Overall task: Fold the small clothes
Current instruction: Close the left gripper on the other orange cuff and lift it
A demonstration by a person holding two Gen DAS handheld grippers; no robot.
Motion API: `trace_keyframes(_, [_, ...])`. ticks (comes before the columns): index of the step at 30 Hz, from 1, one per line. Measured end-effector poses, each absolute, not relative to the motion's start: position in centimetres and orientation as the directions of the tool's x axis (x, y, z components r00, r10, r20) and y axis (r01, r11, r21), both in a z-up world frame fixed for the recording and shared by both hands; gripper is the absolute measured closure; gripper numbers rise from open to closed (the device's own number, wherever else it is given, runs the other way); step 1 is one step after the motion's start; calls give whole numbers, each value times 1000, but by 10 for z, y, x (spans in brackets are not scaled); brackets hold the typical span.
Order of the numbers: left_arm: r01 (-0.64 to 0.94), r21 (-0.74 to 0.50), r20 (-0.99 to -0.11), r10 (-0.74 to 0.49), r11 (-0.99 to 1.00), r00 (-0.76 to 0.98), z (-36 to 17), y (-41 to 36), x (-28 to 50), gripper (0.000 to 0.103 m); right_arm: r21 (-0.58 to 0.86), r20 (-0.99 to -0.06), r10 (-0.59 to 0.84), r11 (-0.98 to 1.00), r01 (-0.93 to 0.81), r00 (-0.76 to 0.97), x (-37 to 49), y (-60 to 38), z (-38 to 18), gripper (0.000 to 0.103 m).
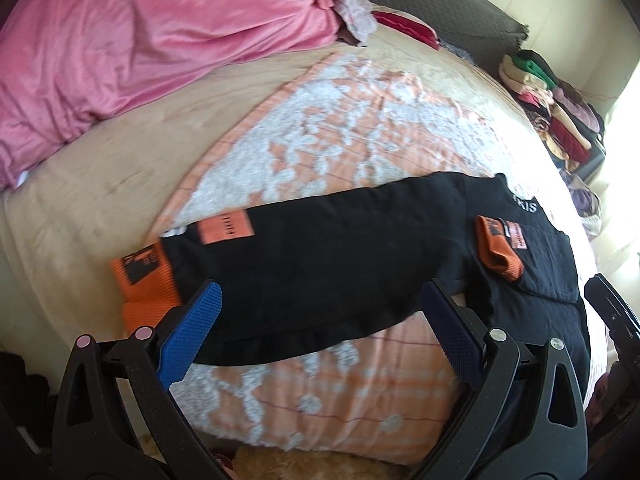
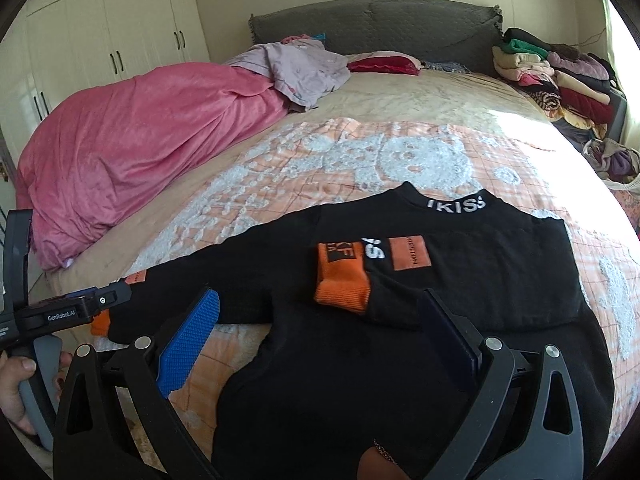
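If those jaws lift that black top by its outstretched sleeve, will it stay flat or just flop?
The black top would probably flop: it lies limp on the blanket, with one sleeve already folded across its chest. The outstretched sleeve would likely rise first, dragging the body. Its ribbed orange cuff may give better grip.

Bed [image 2: 400, 92] with an orange-and-white patterned blanket [image 2: 360, 160].
Black sweater [image 2: 480, 272] lies flat just ahead of the right gripper; pink quilt [image 2: 132, 140] far left, folded clothes pile [image 2: 560, 76] far right.
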State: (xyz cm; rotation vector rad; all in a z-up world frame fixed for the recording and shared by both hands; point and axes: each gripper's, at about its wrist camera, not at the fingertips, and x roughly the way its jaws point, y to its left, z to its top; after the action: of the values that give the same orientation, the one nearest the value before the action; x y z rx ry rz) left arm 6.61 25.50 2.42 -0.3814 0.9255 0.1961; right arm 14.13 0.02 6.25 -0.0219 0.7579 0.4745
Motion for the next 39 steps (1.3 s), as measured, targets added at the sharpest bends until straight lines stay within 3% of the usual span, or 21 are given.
trace_keyframes(21, [-475,-293,-842,12,829,540,-14,320,17,10,138,-706,476,820,-556,525,125,67,47,5])
trace_keyframes(30, [-507,-431,-814,-79,747,576,-36,337,-13,10,144,-711,475,821,-553,519,122,64,43,5])
trace_keyframes(32, [-507,-467,-798,-99,724,594,-41,337,-18,11,141,-710,469,826,-546,525,123,62,43,5])
trace_keyframes(36, [-497,-529,-770,-144,687,621,-49,334,-16,32,144,-709,461,835,-530,534,123,55,43,5])
trace_keyframes(39, [-503,-552,-759,-150,665,634,-52,335,-9,32,145,-711,455,841,-521,537,122,50,42,5])
